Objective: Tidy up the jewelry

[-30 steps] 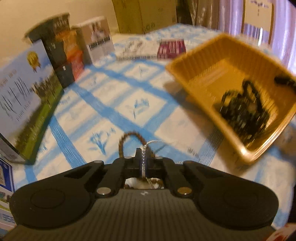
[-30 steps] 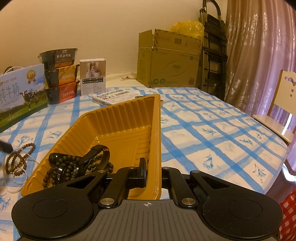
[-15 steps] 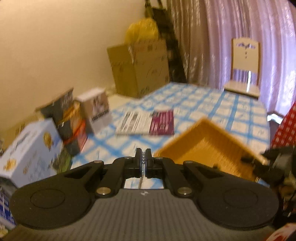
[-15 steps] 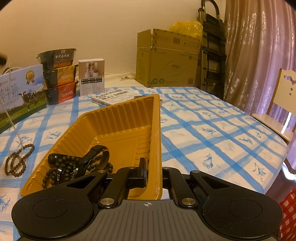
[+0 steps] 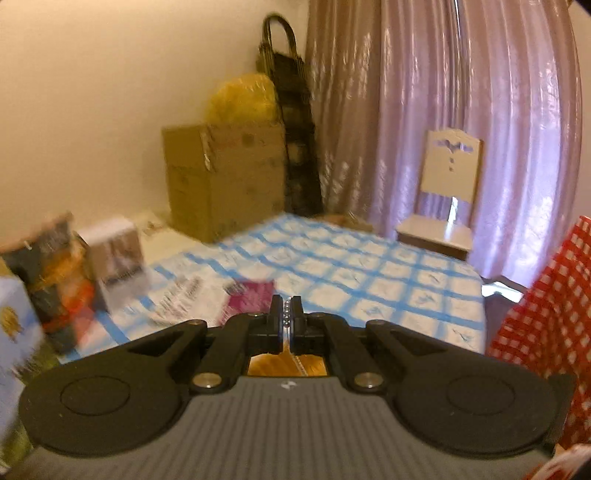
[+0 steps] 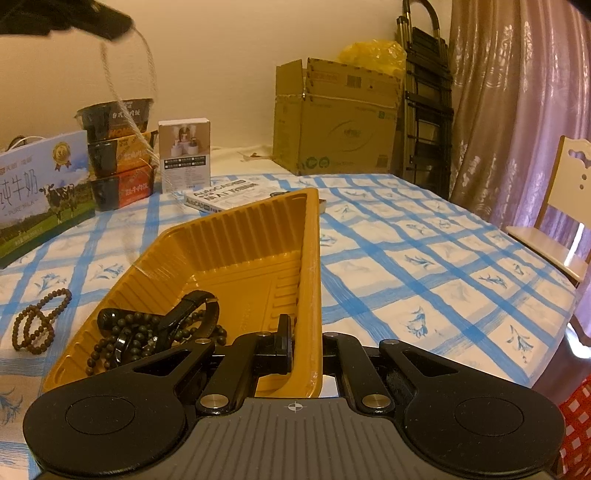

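Overhead, left gripper (image 5: pixel 284 320) dangles silver chain (image 6: pixel 147 66) beyond tray (image 6: pixel 312 258) rim.

Left tongs (image 6: pixel 110 27): dark blur at upper left of right wrist view, cut by top edge.
Silver chain (image 6: pixel 147 110): streaked thin in right wrist view; lower end too faint to place.
Yellow tray (image 5: pixel 286 363): only a sliver seen through the gap under the tongs in left wrist view.
Right tongs (image 6: pixel 304 347): right finger hidden behind tray wall.
Boxes (image 5: pixel 66 280): smeared at left edge, print unreadable.
Milk carton (image 6: pixel 40 195): cut by left edge.
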